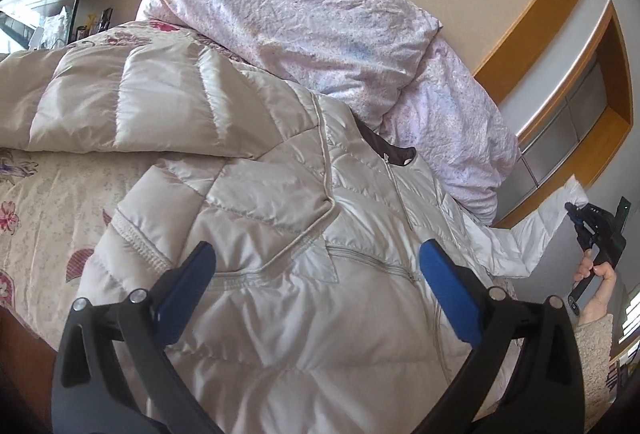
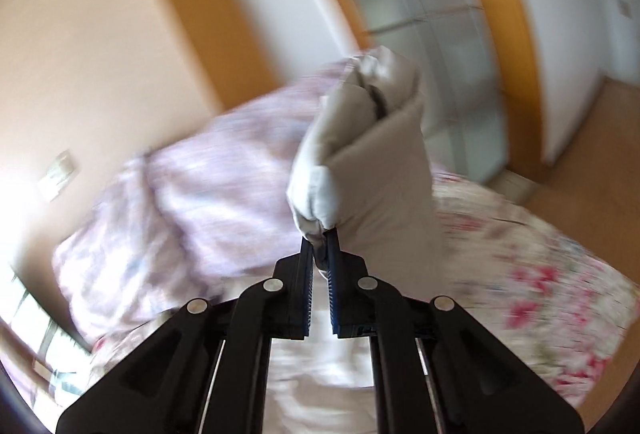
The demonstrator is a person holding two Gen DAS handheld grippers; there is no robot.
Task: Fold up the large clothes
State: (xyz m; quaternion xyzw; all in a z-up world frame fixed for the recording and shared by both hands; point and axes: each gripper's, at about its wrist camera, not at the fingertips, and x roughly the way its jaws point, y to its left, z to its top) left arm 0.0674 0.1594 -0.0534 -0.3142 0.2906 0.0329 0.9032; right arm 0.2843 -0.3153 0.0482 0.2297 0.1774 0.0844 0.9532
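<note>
The down jacket [image 1: 280, 194], a pale beige quilted garment, lay spread front-up across the bed [image 1: 44, 194], which was covered by a floral bedspread. One sleeve extended to the upper left of the left wrist view, and the zipper and dark collar lining faced the pillows. The left gripper [image 1: 318, 266] hovered above the jacket's lower front near a zippered pocket, its blue-padded jaws spread wide with nothing between them. The right gripper [image 2: 320, 238] had its jaws pressed together on a fold of the jacket's cuff end [image 2: 360, 154], and the pinched sleeve stood lifted clear of the bed, puffed above the fingertips. In the left wrist view the same gripper appeared at the right edge, held in the person's right hand [image 1: 596, 274], with the white-lit sleeve stretched from the jacket body up to it. A pink-and-lilac duvet [image 1: 320, 18] lay bunched against the wall at the head of the bed, touching the jacket's shoulder area. A wardrobe [image 2: 420, 14] with frosted panels and orange-wood framing stood beyond the bed; its contents could not be seen. The right wrist view was motion-blurred.
</note>
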